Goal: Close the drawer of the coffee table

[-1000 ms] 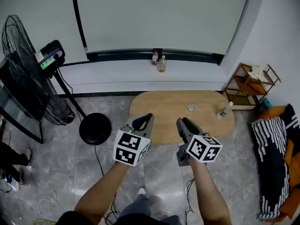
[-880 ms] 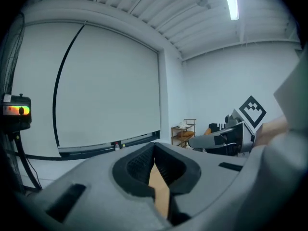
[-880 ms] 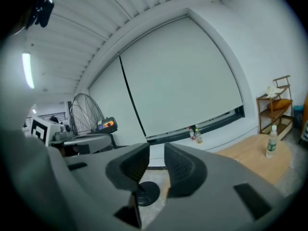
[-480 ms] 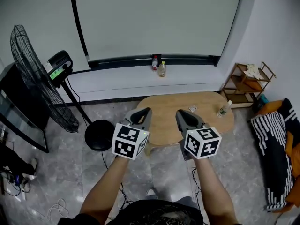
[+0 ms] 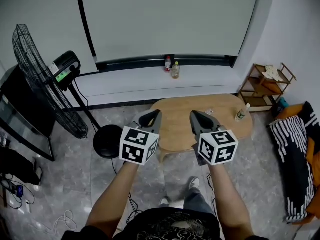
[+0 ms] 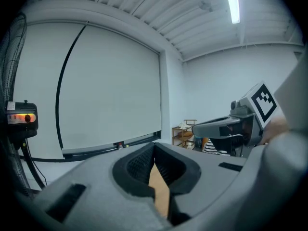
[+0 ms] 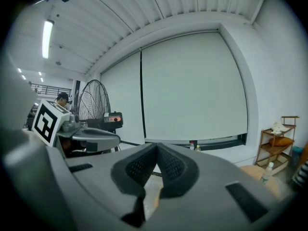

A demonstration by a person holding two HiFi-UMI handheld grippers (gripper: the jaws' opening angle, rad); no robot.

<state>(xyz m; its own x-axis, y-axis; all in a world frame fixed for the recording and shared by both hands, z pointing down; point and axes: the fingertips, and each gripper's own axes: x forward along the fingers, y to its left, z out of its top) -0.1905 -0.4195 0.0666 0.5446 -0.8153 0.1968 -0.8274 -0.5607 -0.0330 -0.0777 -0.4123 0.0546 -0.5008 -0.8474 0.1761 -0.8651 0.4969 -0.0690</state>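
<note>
The oval wooden coffee table stands on the grey floor ahead of me; no drawer shows from this angle. My left gripper hangs in the air above the table's near left edge, pads together and empty. My right gripper hovers beside it over the near edge; its jaws have just been closing and hold nothing. In the left gripper view the left gripper has its pads meeting at the tip, with a strip of tabletop behind them. The right gripper also shows pads touching.
A plastic bottle and a small wrapper lie on the table. A standing fan with a round base is at the left. A wooden shelf and a striped blanket are at the right. Two bottles sit on the sill.
Both grippers have risen in front of the table, and the table now looks farther off. The right gripper's marker cube has rolled. Its jaws have drawn together.
</note>
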